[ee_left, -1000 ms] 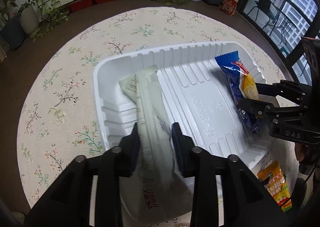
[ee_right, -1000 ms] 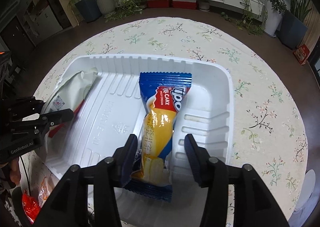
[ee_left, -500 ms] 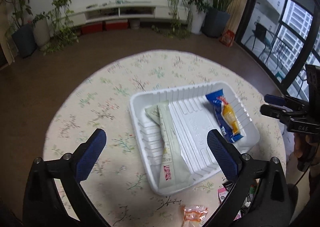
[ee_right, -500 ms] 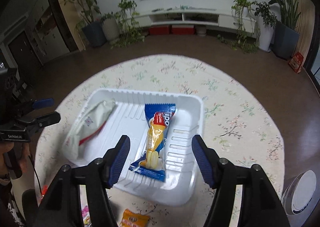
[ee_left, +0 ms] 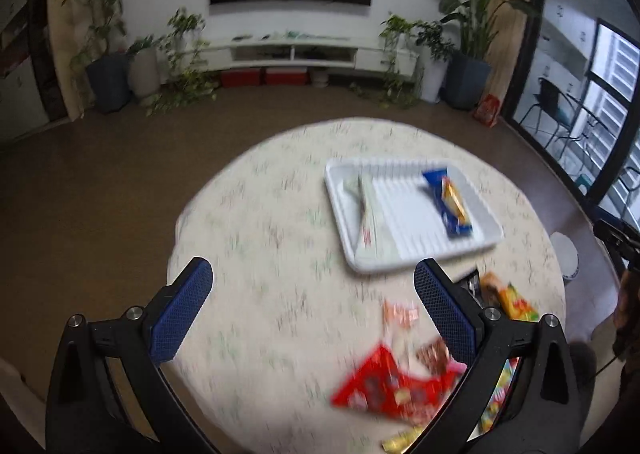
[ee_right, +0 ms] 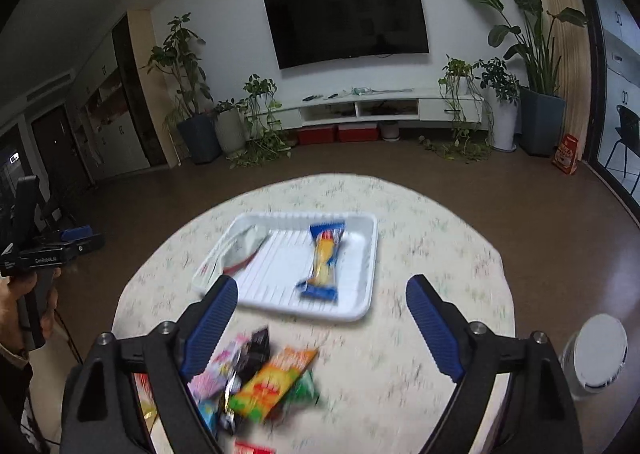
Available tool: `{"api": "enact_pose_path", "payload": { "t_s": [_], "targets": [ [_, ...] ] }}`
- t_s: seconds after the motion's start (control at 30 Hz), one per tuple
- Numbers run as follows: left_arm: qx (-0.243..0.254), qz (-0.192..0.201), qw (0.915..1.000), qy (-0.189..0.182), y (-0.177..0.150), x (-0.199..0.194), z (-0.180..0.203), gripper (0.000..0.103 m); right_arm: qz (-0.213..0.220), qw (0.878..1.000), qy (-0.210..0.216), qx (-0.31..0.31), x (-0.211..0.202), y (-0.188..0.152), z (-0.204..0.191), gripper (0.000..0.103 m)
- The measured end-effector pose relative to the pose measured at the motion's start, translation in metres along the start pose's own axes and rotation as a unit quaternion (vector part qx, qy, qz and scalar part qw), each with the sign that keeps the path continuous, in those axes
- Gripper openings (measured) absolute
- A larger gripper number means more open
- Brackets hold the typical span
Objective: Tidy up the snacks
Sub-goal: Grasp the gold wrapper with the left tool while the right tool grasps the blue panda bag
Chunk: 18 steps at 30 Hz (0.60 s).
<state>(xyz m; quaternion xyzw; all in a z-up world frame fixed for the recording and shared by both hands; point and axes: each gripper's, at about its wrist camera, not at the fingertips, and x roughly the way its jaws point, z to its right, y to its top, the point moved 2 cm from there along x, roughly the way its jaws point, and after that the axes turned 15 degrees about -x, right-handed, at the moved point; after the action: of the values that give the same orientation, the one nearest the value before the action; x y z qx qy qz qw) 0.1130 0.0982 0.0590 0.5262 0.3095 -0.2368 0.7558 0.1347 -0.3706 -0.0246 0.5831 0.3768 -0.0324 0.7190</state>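
- From the left wrist view: the left gripper (ee_left: 312, 290) hangs over the floral round table (ee_left: 256, 222), jaws spread wide, nothing between them. A white tray (ee_left: 344, 222) ahead holds a pale packet (ee_left: 370, 214) and a blue-and-yellow cake packet (ee_left: 450, 202). Loose snacks (ee_left: 392, 382) lie nearer, blurred.
- From the right wrist view: the right gripper (ee_right: 316, 294) has its jaws opening, empty. Both packets lie in the tray; a snack pile (ee_right: 264, 378) sits beside it.

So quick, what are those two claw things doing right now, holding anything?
Left gripper: open, holding nothing.
Right gripper: fingers opening, nothing between them.
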Motion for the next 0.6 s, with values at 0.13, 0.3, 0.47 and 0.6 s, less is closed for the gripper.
{"api": "enact_pose_path", "payload": {
  "t_s": [0.13, 0.3, 0.47, 0.6],
  "targets": [
    [-0.006, -0.049, 0.9986, 0.016, -0.074, -0.009, 0.003, 0.102, -0.039, 0.999, -0.001, 0.016, -0.01, -0.045, -0.026, 0.088],
    [-0.036, -0.103, 0.994, 0.004, -0.141, -0.007, 0.002, 0.102, -0.074, 0.997, 0.011, 0.029, -0.02, -0.084, -0.054, 0.088],
    [-0.012, -0.122, 0.9922, 0.019, -0.174, 0.001, 0.015, 0.102, -0.068, 0.997, 0.028, 0.004, -0.028, -0.089, -0.086, 0.088],
    [0.005, -0.131, 0.9909, 0.03, -0.182, 0.007, 0.025, 0.102, -0.081, 0.996, 0.046, 0.003, -0.021, -0.092, -0.103, 0.088]
  ]
}}
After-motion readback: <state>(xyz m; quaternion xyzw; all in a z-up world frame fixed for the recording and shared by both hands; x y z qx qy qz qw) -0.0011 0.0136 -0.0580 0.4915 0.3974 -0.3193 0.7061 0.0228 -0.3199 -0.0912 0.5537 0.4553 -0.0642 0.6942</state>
